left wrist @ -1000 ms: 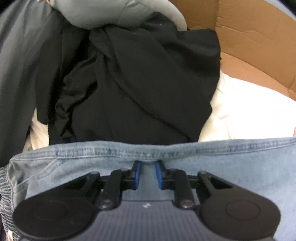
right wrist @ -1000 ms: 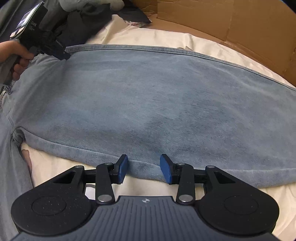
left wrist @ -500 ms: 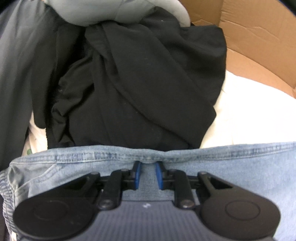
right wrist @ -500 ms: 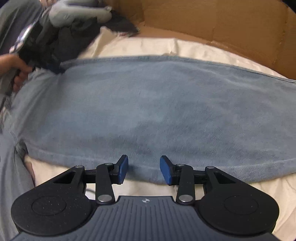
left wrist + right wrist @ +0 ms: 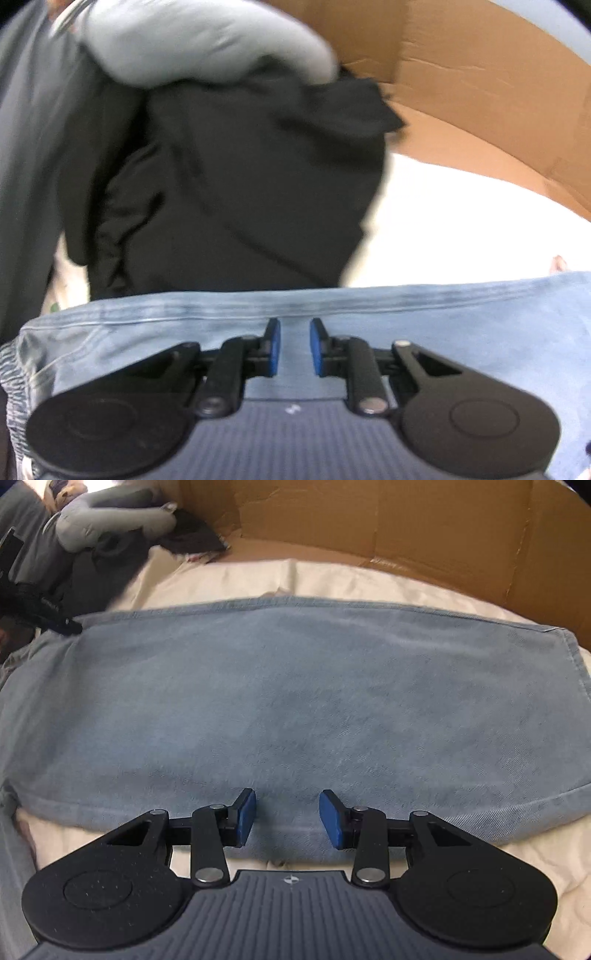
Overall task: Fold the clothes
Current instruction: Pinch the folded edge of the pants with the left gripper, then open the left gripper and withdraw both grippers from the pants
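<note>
Jeans point(image 5: 295, 709) lie flat inside cardboard box point(image 5: 424, 531) on sheet point(image 5: 229, 583).

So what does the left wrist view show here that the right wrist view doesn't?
Only the left wrist view shows the left gripper from behind, its jaws closing with the hemmed edge of the jeans between them, and a close, blurred look at the black garment.

Only the right wrist view shows the right gripper, jaws apart over the near edge, and the jeans leg laid flat with its cuff end.

Both share the jeans, cardboard wall, cream sheet and grey garment.
</note>
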The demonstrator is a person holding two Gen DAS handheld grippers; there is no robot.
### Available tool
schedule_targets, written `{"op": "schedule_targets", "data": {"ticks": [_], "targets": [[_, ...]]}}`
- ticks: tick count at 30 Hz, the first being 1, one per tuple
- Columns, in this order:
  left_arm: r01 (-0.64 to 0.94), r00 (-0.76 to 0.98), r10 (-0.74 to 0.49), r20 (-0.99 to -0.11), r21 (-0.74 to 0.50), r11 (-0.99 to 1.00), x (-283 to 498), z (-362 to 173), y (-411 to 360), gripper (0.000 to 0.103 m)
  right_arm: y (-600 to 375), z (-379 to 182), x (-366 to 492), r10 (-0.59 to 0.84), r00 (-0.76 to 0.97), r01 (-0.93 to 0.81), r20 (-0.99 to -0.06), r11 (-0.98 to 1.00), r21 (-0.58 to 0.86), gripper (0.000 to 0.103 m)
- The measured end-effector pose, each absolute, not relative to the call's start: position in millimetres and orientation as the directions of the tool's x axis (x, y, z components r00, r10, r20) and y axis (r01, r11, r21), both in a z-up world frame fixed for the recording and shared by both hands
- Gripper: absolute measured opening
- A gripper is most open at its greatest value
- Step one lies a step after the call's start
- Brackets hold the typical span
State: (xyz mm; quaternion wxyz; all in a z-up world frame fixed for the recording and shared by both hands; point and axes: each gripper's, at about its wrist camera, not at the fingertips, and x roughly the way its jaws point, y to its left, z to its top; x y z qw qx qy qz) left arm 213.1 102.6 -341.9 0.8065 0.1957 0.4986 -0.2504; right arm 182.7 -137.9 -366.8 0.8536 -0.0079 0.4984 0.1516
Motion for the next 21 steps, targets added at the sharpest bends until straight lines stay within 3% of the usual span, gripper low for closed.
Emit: {"op": "schedule_targets", "data": {"ticks": [7,21], "targets": [[0.691,0.331,-0.256,-0.908,0.048,0.722,176.2,-361.6,64.6,0.021,-150.6,-364.0,201.9,0.186,0.494,-0.212,-0.849,0.973,0.089,0.045],[0.697,0.398,-0.288,-0.871,0.083,0.712,202.9,-378.3,48.6,0.019,-149.0,-380.2,268.3,0.165,0.548,-0.227,-0.82,0.973,0.044,0.049]]}}
